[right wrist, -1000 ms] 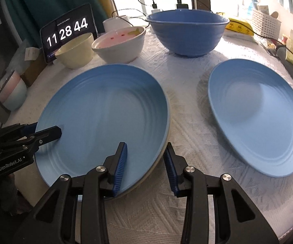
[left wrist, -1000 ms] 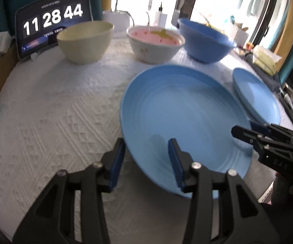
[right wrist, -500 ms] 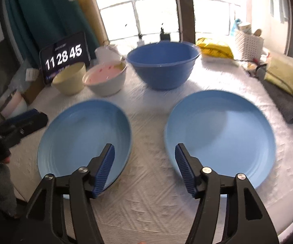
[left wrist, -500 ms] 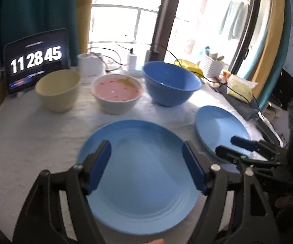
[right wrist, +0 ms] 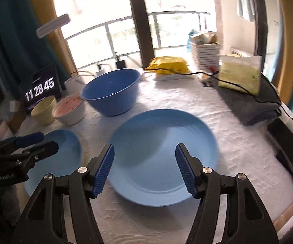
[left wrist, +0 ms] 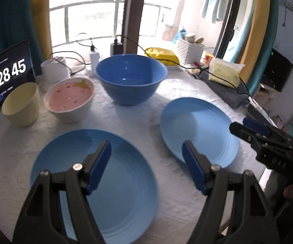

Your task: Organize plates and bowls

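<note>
Two blue plates lie flat on the white cloth. The left plate (left wrist: 97,183) sits below my open, empty left gripper (left wrist: 146,164) and shows in the right wrist view (right wrist: 65,156). The right plate (right wrist: 162,158) sits below my open, empty right gripper (right wrist: 144,166) and shows in the left wrist view (left wrist: 197,130). Behind them stand a big blue bowl (left wrist: 131,78), a white bowl with pink inside (left wrist: 69,99) and a cream bowl (left wrist: 21,104). Both grippers hang above the plates, touching nothing.
A clock tablet (left wrist: 6,75) and a white mug (left wrist: 54,69) with chargers stand at the back left. A yellow packet (right wrist: 167,64), a white basket (right wrist: 204,55), a pale bag (right wrist: 239,73) on grey cloth (right wrist: 252,105) and cables lie at the back right.
Both grippers let go of the left plate's rim, opened wide and rose back from the table. The right gripper swung over to the right plate.
</note>
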The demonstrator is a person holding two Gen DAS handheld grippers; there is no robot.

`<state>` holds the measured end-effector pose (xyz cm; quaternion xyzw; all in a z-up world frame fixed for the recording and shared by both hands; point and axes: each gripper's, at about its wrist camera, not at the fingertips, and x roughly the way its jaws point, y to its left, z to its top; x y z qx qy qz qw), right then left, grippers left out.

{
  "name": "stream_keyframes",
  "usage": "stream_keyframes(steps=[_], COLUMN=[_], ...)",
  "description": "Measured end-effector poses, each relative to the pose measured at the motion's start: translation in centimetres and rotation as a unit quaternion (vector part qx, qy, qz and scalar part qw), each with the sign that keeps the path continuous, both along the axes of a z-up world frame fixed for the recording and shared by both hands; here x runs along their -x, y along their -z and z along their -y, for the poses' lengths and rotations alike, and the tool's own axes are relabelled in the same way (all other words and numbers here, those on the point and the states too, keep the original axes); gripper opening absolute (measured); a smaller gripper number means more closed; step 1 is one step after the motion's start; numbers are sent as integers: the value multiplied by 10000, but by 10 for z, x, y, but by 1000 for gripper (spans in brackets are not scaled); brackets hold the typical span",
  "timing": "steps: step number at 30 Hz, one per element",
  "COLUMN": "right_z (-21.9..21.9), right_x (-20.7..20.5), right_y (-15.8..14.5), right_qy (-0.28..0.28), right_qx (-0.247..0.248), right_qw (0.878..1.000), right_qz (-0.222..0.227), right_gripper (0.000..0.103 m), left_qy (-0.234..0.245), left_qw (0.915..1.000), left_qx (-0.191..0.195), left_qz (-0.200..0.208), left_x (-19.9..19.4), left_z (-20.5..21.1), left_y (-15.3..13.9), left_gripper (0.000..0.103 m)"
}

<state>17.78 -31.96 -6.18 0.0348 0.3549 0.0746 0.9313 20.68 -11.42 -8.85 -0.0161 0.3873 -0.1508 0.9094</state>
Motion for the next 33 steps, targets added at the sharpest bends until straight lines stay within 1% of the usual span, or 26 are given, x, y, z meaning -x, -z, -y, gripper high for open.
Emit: stream_keyframes(steps=[7,13,16,19,24,29,33], right_z=[39,66,76,85,100,103,100], right_x=[-1,-6,-11,-16,-29,-43,-50], right_y=[-3,-1,2,5,21,39,49], right_qy=[241,387,444,502,628,587,549], right_qx=[7,38,52,35,-102,-295,-351], right_qw=[9997,9992,9990,9987,9977,9965,9959], right_qz=[82,41,-10,-24,-228,-512,-626], right_gripper=[66,66,66,66,66,66,65], left_qy=[71,96,105,86,71,74,116], left_qw=[10000,9999,9998,9995,9982,9953,9959], left_qx=[-51,34,40,-31,-217,-354,-349], left_qz=[-19,-33,-159,-308,-557,-900,-831], left_x=[-10,-21,-31,-41,-60,-75,-80], left_z=[31,51,60,69,79,78,75], left_y=[0,3,10,18,32,46,47], left_gripper=[74,74,73,73,74,73,72])
